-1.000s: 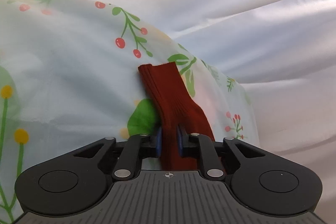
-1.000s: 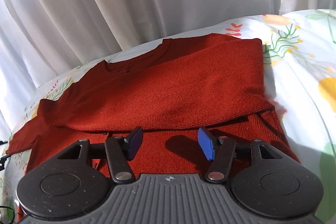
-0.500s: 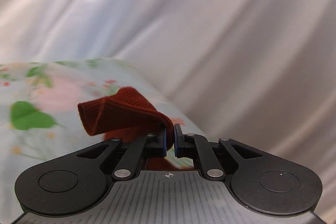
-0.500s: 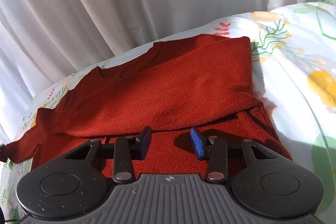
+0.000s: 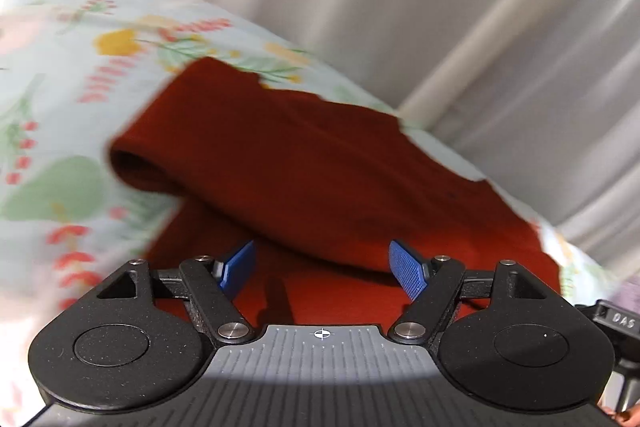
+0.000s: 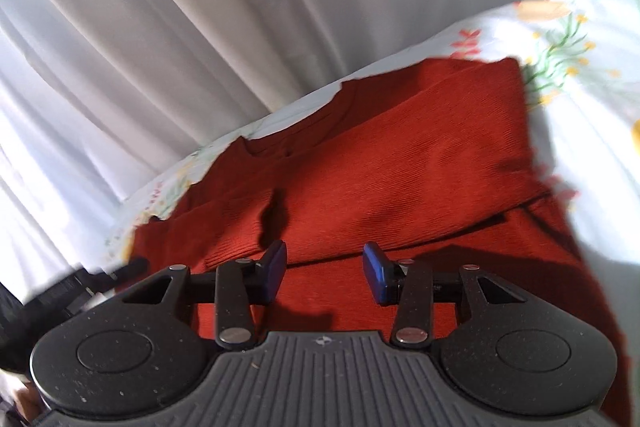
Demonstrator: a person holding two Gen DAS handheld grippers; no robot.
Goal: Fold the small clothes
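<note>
Right wrist: rust-red sweater [image 6: 400,163], sleeves folded in.

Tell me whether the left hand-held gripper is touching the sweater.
Cannot tell. The left wrist view shows the left hand-held gripper open with nothing clamped, but whether its fingertips rest on the sweater below is unclear.

Motion-blurred floral sheet [image 5: 60,107], sweater [image 6: 440,155] hem hidden behind right claw [image 6: 324,273]
</note>
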